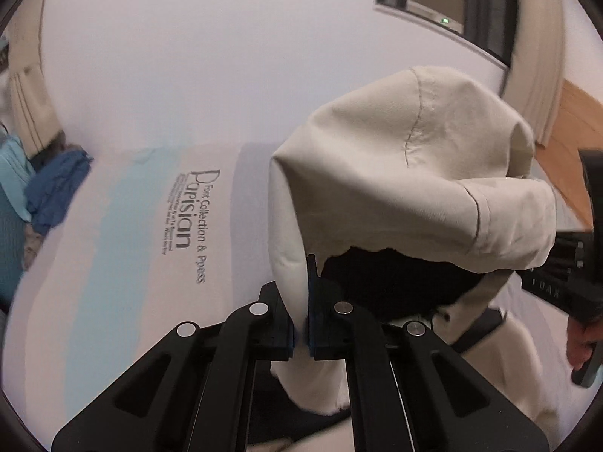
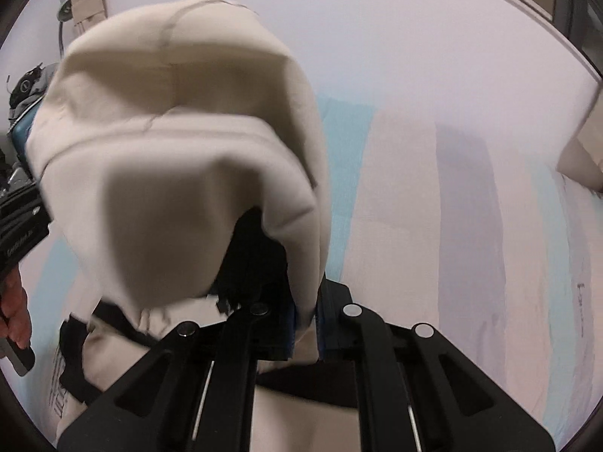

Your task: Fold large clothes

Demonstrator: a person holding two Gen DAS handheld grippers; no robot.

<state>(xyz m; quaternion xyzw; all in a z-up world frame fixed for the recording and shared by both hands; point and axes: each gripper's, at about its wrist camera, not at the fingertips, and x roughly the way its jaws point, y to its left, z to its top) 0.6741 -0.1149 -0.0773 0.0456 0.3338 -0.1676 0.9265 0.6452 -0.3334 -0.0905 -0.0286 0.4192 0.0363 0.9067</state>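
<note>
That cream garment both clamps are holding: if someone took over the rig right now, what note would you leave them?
Left gripper: shut on the cream garment, one edge pinched between its pads.
Right gripper: shut on the same garment, another edge pinched.
Where things are: the garment hangs lifted between both grippers, bunched up, dark lining showing, above the striped bedsheet. Blue clothes lie at the bed's far edge.
Done: both edges gripped and raised.
Left: lay it flat on the sheet and make the folds; no neat fold shows yet.

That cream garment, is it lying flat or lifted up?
Lifted: the cream garment hangs bunched from the left gripper and right gripper, above the bedsheet.
</note>
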